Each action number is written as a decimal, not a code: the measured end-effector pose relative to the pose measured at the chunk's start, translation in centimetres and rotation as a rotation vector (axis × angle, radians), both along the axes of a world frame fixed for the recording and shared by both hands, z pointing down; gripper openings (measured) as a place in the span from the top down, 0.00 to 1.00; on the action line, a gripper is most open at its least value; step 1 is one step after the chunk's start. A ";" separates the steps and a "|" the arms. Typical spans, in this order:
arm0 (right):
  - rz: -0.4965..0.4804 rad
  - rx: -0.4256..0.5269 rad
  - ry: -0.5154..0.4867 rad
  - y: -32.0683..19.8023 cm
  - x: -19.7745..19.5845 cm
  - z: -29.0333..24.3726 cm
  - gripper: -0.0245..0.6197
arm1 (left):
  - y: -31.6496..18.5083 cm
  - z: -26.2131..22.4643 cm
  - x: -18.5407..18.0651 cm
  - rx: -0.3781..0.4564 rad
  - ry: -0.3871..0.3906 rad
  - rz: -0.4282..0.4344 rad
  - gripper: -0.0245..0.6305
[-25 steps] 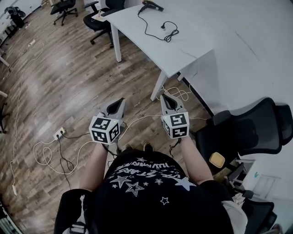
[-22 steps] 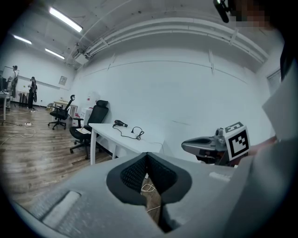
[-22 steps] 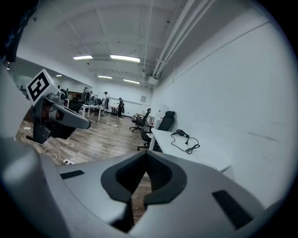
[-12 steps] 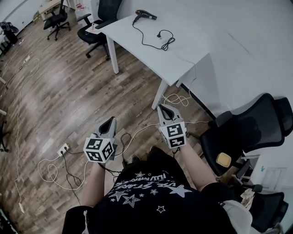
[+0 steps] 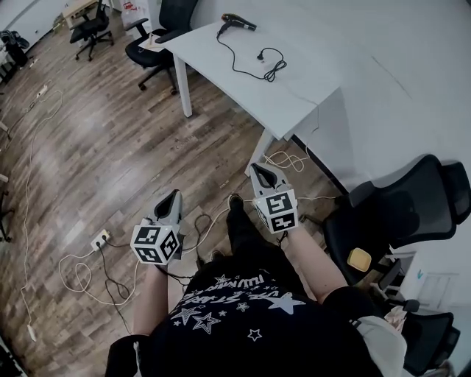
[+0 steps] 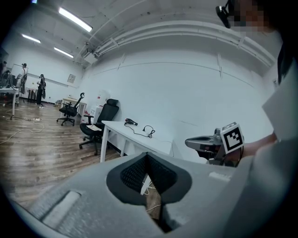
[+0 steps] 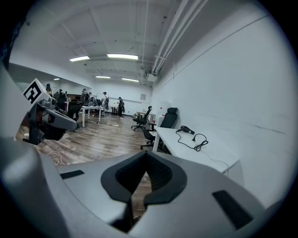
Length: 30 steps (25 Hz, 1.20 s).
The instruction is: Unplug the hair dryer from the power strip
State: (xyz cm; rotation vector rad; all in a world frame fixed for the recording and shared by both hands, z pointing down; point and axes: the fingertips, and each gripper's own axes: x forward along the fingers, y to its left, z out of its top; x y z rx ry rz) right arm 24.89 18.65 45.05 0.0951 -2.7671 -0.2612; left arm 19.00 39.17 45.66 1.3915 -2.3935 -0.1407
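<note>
Wood-plank floor [image 5: 110, 147] carries what may be a small power strip [image 5: 101, 238] at left. The left tongs [image 5: 172, 196] are pressed together, empty. The right tongs [image 5: 257, 168] are likewise pressed together, empty. Well beyond them, the hair dryer [image 5: 239, 22] lies on the white bench [image 5: 309, 81], its plug [image 5: 260, 54] loose on the benchtop.

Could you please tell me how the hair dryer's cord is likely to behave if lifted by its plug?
The cord will probably hang limp, since it lies in loose curves and loops on the table. It looks thin, so likely light. Its other end joins the hair dryer, which might drag or swivel if pulled.
</note>
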 end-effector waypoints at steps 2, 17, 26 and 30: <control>-0.002 -0.005 -0.009 -0.6 -1.0 -0.1 0.95 | -0.2 0.1 -0.7 0.001 -0.002 -0.010 0.95; -0.033 -0.043 -0.039 -7.6 -14.8 -0.5 0.95 | -4.8 0.9 -11.8 -0.028 0.013 -0.081 0.95; -0.057 -0.046 -0.037 -14.4 -23.2 -1.2 0.95 | -11.7 0.4 -19.5 -0.027 0.015 -0.097 0.95; -0.044 -0.059 -0.031 -18.3 -26.1 -1.4 0.95 | -14.8 0.0 -22.7 -0.026 0.018 -0.106 0.95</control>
